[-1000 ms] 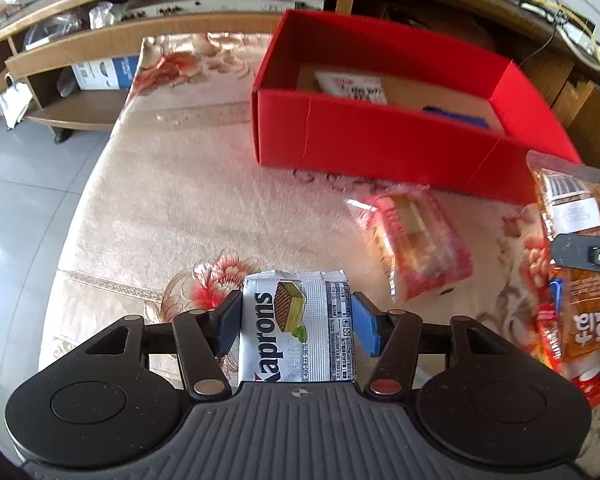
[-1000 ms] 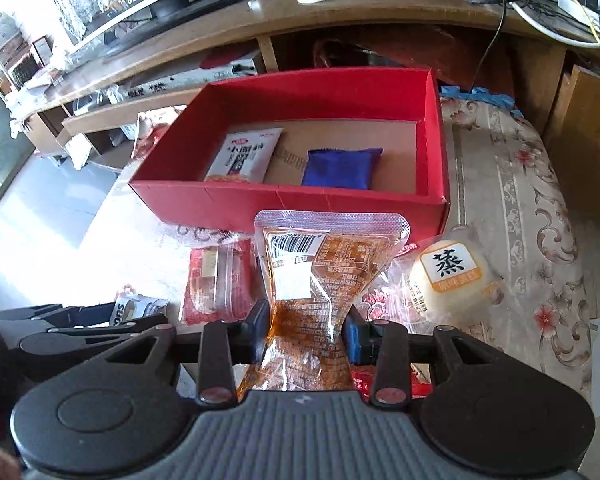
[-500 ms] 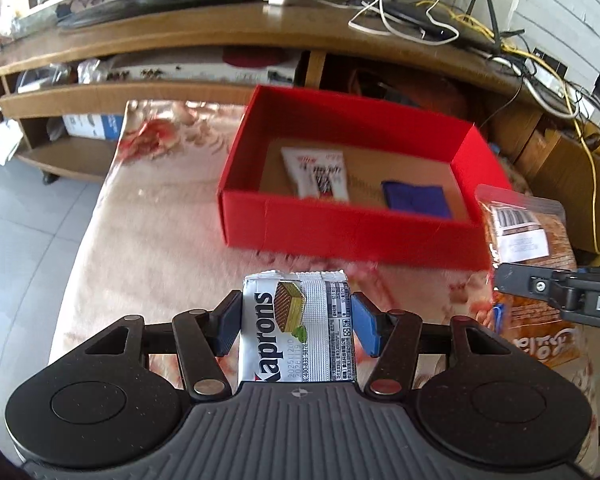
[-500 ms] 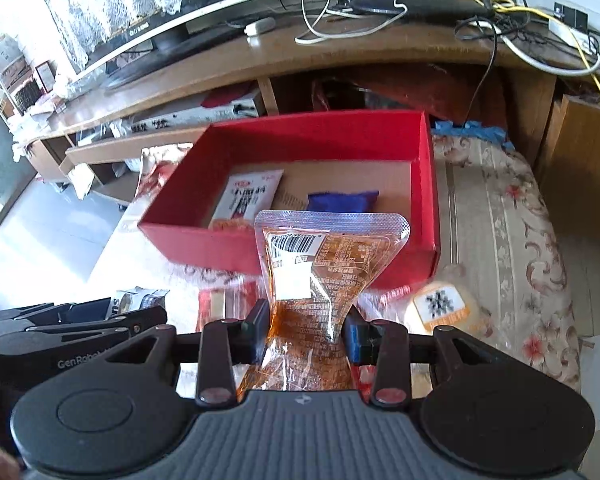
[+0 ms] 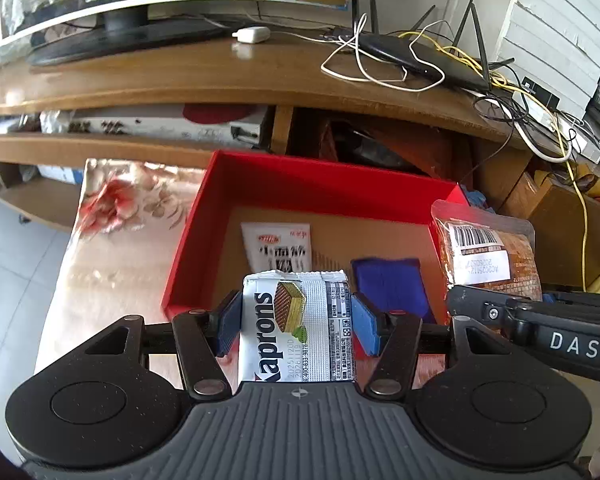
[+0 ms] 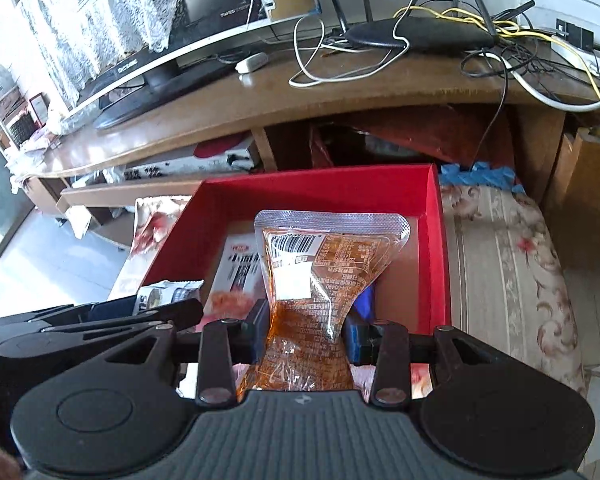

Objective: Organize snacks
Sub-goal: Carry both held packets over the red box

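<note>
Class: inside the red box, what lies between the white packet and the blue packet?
Only bare cardboard floor lies between the white packet and the blue packet in the red box, seen in the left wrist view.

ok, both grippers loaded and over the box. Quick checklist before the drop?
1. Left gripper shut on wafer pack: ok.
2. Right gripper shut on orange pouch: ok.
3. Both snacks over red box: ok.
4. Free cardboard floor beside white packet and blue packet: ok.
5. Spacing between the two grippers: cannot tell.
6. Height above box floor: cannot tell.
</note>
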Available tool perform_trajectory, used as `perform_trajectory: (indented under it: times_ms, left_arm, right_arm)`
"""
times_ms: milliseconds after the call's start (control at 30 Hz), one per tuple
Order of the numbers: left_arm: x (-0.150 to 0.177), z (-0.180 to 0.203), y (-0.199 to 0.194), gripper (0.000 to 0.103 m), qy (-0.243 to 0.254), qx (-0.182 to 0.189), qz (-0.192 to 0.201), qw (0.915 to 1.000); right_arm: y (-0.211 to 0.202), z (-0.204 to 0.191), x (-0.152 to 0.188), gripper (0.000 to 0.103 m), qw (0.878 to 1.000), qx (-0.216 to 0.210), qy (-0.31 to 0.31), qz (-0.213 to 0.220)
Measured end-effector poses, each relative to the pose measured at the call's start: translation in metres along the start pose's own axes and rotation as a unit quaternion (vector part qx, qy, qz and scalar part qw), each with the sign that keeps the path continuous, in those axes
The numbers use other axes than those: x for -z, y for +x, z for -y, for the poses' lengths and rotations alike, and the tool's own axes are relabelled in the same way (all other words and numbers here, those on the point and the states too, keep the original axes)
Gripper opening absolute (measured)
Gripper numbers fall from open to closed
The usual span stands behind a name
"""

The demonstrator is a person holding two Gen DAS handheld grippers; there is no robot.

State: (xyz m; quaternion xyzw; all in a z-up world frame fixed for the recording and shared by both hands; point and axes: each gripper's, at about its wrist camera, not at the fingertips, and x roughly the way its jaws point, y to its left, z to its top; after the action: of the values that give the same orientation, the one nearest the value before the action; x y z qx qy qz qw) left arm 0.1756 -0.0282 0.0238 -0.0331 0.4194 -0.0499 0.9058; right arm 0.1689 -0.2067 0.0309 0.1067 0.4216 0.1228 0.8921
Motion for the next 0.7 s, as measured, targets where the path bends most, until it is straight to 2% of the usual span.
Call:
perform_trajectory:
  times_ms: [333,700]
  left_arm:
    - [-0.021,0.011,0.029,0.064,0.012,-0.009,-0.004,0.9999]
    - [-0.028,0.013,0.052,0.064,0.016,-0.029,-0.013,0.9994]
  right_arm:
    - [0.027,0.005,-0.027,0.037,1.000,0.008,0.003,0.003]
    - [0.055,0.013,-0.038,0.037,1.000,0.017,0.007,-0.009]
